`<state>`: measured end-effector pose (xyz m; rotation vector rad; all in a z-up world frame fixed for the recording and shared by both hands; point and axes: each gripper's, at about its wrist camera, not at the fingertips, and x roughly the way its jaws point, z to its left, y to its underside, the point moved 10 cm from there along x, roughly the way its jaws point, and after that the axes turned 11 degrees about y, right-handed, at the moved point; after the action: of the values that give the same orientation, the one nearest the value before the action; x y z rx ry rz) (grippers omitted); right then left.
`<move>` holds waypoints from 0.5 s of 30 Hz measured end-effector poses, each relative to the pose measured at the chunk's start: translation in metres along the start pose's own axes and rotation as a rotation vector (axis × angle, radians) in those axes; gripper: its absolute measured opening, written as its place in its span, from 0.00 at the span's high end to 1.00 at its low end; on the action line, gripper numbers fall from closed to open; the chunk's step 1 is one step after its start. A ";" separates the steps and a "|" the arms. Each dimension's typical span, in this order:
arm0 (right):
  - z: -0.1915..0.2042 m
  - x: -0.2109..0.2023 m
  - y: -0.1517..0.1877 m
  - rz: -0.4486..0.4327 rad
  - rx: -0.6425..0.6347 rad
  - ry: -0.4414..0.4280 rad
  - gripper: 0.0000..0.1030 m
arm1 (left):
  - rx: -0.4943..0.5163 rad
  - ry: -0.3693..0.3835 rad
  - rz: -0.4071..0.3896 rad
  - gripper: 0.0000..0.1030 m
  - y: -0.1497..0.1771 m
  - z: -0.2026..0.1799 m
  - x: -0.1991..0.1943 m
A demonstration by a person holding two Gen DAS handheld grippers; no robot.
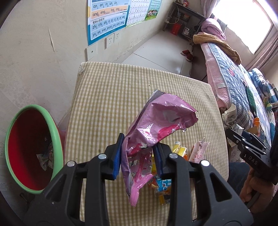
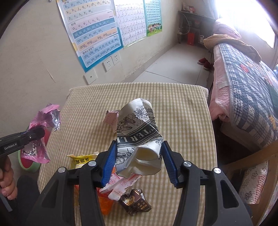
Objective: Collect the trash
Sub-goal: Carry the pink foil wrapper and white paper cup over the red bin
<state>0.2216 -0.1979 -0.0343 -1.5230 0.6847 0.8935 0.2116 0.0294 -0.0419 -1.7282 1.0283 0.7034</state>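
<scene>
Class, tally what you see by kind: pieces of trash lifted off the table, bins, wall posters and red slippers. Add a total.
Lifted trash: 2, a pink wrapper and a paper cup
Bin: 1
Wall posters: 3, a pinyin chart, a character chart, a grid chart
Red slippers: 2
Total: 8

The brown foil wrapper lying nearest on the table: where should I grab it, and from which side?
Take the brown foil wrapper across its raised, crumpled middle, coming straight down from above. It lies low on the checked tablecloth with pink wrappers crowding its left side, so I'd close along its freer right and near edges. The right tool is full now.
</scene>
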 end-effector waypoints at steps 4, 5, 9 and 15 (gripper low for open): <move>0.019 -0.015 0.001 -0.022 -0.021 -0.019 0.51 | 0.000 -0.001 -0.027 0.70 0.005 0.003 -0.018; 0.025 -0.018 0.000 -0.027 -0.029 -0.025 0.51 | -0.002 -0.003 -0.035 0.70 0.006 0.005 -0.023; 0.050 -0.030 -0.004 -0.051 -0.062 -0.047 0.51 | -0.020 -0.013 -0.066 0.70 0.011 0.016 -0.042; 0.090 -0.042 -0.007 -0.074 -0.120 -0.082 0.51 | -0.059 -0.023 -0.102 0.70 0.019 0.038 -0.064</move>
<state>0.1910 -0.1109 0.0027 -1.5978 0.5200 0.9494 0.1647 0.0820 -0.0115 -1.8060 0.9052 0.6934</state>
